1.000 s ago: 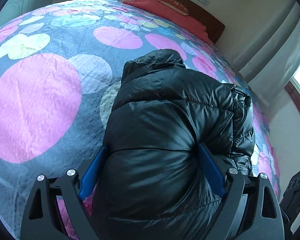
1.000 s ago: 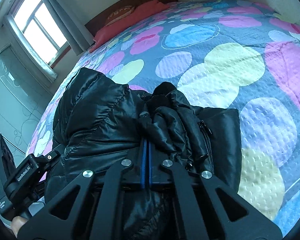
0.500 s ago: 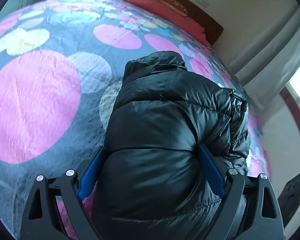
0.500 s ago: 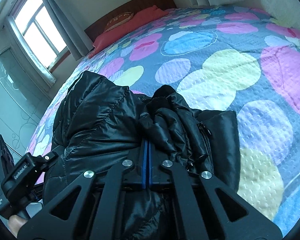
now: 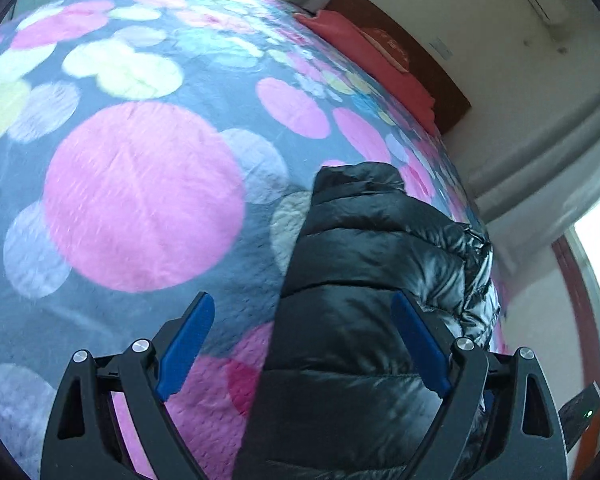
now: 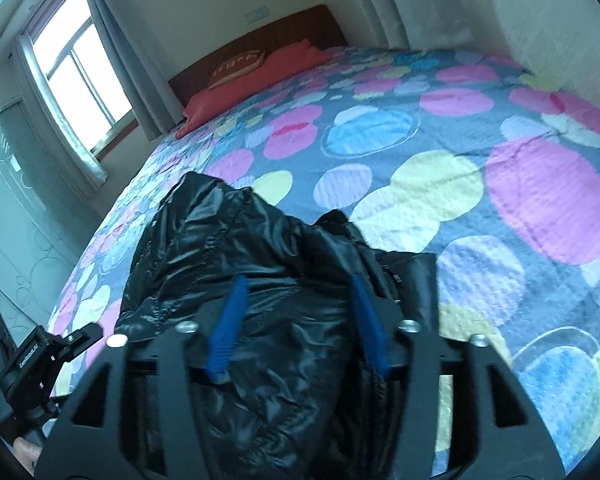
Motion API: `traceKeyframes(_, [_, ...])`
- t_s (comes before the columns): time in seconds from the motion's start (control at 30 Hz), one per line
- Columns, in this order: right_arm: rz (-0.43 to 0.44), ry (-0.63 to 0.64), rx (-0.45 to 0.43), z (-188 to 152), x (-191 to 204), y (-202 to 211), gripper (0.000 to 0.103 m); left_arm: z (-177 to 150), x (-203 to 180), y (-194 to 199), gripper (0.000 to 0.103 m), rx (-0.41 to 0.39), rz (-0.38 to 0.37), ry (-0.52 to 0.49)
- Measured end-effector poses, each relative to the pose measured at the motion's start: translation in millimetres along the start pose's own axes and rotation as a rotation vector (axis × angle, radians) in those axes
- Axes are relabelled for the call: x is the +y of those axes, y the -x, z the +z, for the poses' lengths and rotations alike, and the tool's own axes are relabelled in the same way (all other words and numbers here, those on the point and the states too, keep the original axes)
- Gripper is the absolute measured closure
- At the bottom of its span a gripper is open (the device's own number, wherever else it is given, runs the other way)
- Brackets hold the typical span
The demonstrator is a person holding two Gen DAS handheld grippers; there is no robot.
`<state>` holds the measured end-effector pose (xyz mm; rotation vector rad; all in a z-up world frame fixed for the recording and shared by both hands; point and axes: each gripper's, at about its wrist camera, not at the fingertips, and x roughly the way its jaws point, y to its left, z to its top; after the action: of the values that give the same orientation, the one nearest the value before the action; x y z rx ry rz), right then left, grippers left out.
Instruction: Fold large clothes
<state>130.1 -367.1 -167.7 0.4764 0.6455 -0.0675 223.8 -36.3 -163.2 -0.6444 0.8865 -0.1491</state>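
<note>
Both wrist views look down, close, sharing the black jacket.

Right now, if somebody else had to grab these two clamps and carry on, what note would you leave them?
Left gripper: jaws wide open, not gripping; the jacket lies partly between them, only the right pad near it.
Right gripper: jaws opening, letting go of the jacket, whose puffy fabric sits between the pads.
Jacket: black, puffy, bundled into a compact heap near the edge of the bed, on the spotted cover.
Done: looks folded into a bundle.
Left: probably pull both grippers clear and check that the bundle holds; tidy if it springs open.
</note>
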Motion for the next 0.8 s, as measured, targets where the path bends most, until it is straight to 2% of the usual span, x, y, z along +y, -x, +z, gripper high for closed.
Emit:
traceKeyframes(0.1, [-0.044,-0.020,0.013,-3.1,-11.2,-3.0,0.037,-5.4,10.0,-7.2,0.014,0.044,-0.018,0.037])
traceKeyframes(0.23, [-0.013,-0.079,0.065,-8.5,-30.1,-14.2,0.023,-11.6,19.9,-15.0,0.014,0.082,-0.081,0.107])
traceKeyframes(0.43, [0.043,-0.126,0.106,-12.9,-43.9,-28.7,0.016,-11.6,20.5,-27.6,0.010,0.113,-0.134,0.123])
traceKeyframes(0.57, [0.066,-0.147,0.106,-14.8,-48.6,-33.6,0.015,-9.4,19.0,-33.3,0.009,0.132,-0.177,0.140])
traceKeyframes(0.67, [0.056,-0.139,0.088,-14.4,-48.0,-31.5,0.013,-10.6,20.7,-33.4,0.009,0.145,-0.249,0.191])
traceKeyframes(0.8, [0.021,-0.130,0.064,-17.2,-48.6,-28.1,0.007,-13.0,17.6,-36.3,0.009,0.155,-0.245,0.149])
